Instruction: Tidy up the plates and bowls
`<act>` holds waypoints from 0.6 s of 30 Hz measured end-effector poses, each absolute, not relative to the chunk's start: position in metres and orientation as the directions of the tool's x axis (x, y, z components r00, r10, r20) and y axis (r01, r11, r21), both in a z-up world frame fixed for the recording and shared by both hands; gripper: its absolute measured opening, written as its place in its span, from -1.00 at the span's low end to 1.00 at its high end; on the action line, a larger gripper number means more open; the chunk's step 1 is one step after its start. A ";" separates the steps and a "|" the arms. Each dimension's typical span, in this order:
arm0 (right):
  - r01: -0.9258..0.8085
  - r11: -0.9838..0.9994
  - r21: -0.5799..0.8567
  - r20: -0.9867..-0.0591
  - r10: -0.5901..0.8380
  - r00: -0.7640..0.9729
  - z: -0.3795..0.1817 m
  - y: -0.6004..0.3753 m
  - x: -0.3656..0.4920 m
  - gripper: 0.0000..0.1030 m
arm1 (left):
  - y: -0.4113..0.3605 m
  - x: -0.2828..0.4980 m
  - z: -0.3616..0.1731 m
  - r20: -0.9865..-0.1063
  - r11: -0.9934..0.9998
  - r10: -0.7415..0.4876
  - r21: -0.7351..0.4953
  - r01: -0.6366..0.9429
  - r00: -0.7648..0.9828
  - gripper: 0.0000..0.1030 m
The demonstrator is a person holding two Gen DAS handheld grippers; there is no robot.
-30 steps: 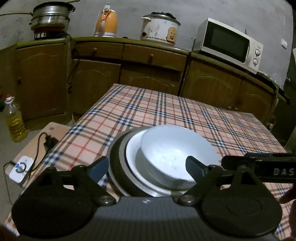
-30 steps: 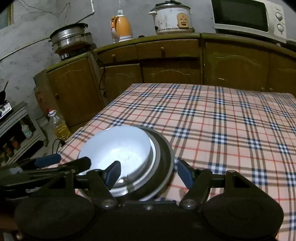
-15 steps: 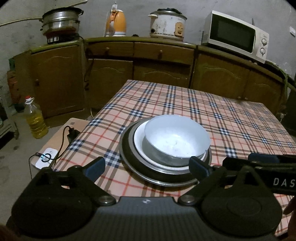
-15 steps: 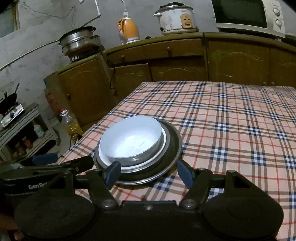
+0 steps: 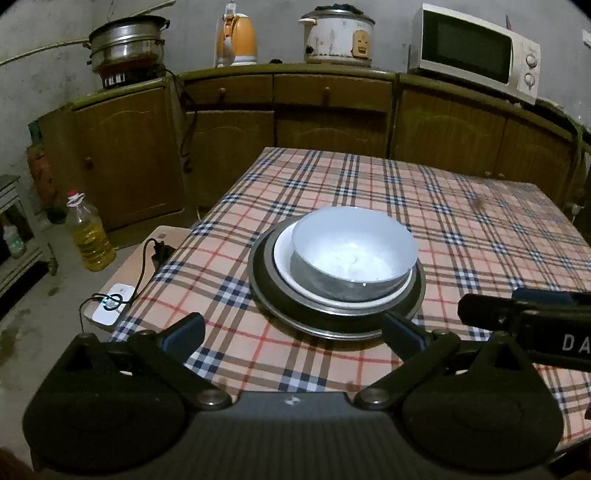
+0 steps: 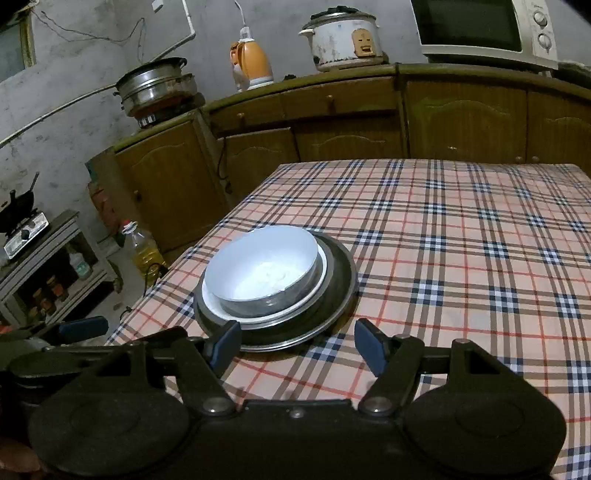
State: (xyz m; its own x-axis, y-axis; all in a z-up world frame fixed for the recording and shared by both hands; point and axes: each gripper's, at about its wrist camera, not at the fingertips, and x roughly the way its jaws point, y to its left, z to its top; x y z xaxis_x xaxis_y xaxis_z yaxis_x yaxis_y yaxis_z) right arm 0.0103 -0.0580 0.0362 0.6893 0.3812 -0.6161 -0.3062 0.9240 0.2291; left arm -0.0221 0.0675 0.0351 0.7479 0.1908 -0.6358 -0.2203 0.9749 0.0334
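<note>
A white bowl [image 5: 354, 254] sits in a white plate [image 5: 286, 266], which rests on a wide dark metal plate [image 5: 266, 291] on the plaid tablecloth [image 5: 406, 192]. My left gripper [image 5: 293, 332] hovers just short of this stack, its jaws opening wide with nothing between them. The right gripper [image 6: 297, 345] stands open in front of the same stack, bowl [image 6: 262, 266] over metal plate [image 6: 341, 288], holding nothing. Each gripper shows at the edge of the other's view: the right gripper [image 5: 517, 306] and the left gripper [image 6: 81, 328].
The stack stands near the table's left edge. Beyond that edge a low stool holds a white device [image 5: 110, 306], and an oil bottle [image 5: 90, 236] stands on the floor. Wooden cabinets behind carry a steamer pot [image 5: 127, 40], kettle [image 5: 236, 40], rice cooker [image 5: 338, 35] and microwave [image 5: 476, 48].
Both grippers have drawn back from the stack, which now lies clear in front of the fingertips. The left gripper's jaws have spread a little wider.
</note>
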 end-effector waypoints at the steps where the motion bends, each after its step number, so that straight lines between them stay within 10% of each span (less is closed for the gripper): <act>1: -0.304 0.925 0.228 -0.619 0.379 0.688 0.036 -0.058 0.010 0.58 | 0.067 -0.022 0.035 -0.637 0.974 0.195 0.038 -0.222 0.746 1.00; 18: -0.282 0.929 0.241 -0.642 0.370 0.672 0.028 -0.065 0.012 0.58 | 0.057 -0.022 0.032 -0.656 0.968 0.223 0.063 -0.242 0.721 1.00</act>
